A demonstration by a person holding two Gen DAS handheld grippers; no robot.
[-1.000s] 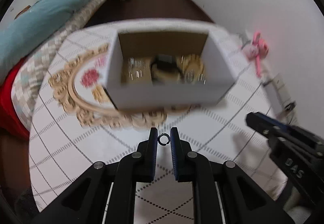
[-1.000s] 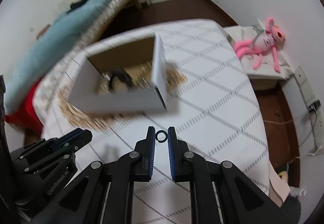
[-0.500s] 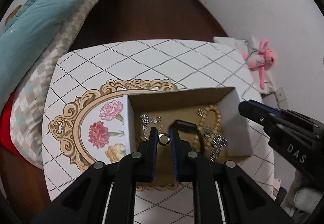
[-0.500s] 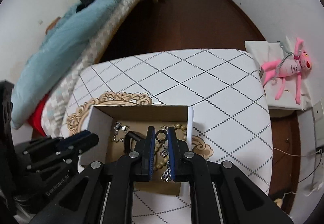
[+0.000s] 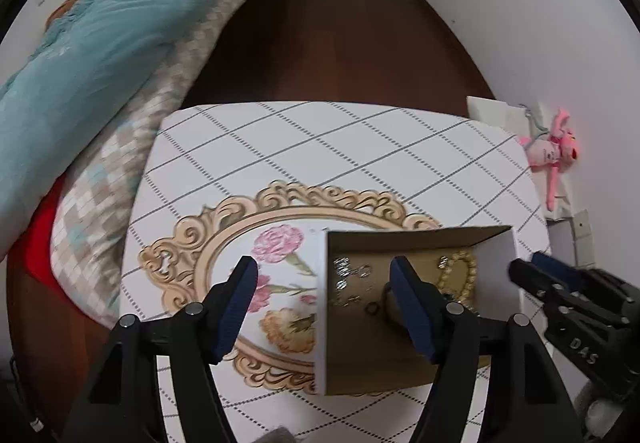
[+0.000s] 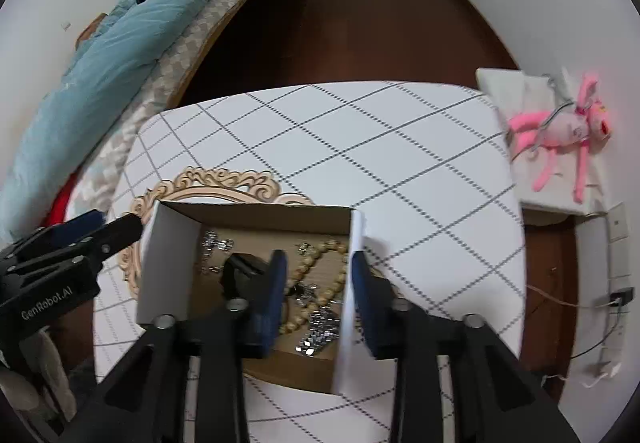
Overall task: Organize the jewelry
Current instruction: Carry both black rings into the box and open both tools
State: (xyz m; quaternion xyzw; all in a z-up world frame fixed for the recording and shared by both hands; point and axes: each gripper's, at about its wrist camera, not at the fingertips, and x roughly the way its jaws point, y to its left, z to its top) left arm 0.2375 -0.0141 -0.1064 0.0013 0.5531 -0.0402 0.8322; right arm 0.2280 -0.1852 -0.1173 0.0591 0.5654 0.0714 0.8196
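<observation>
A white cardboard box (image 5: pixel 321 303) stands open on the patterned table; it also shows in the right wrist view (image 6: pixel 164 267). Inside lie a beaded bracelet (image 6: pixel 320 275), silver chains (image 6: pixel 214 245), a small dark ring (image 5: pixel 372 309) and a black object (image 6: pixel 240 271). My left gripper (image 5: pixel 324 273) is open and empty, its jaws straddling the box's left wall. My right gripper (image 6: pixel 318 267) is open and empty, its jaws straddling the box's right wall (image 6: pixel 346 303). Each gripper shows at the edge of the other view.
The table (image 5: pixel 320 147) has a white diamond-pattern cloth with a gold floral frame print (image 5: pixel 224 239). A bed with a teal duvet (image 5: pixel 92 43) stands left. A pink plush toy (image 6: pixel 560 131) lies on a white stand at right. Dark wood floor lies beyond.
Both grippers held small rings and carried them over the box. Now both have opened, and a ring lies on the box floor.
</observation>
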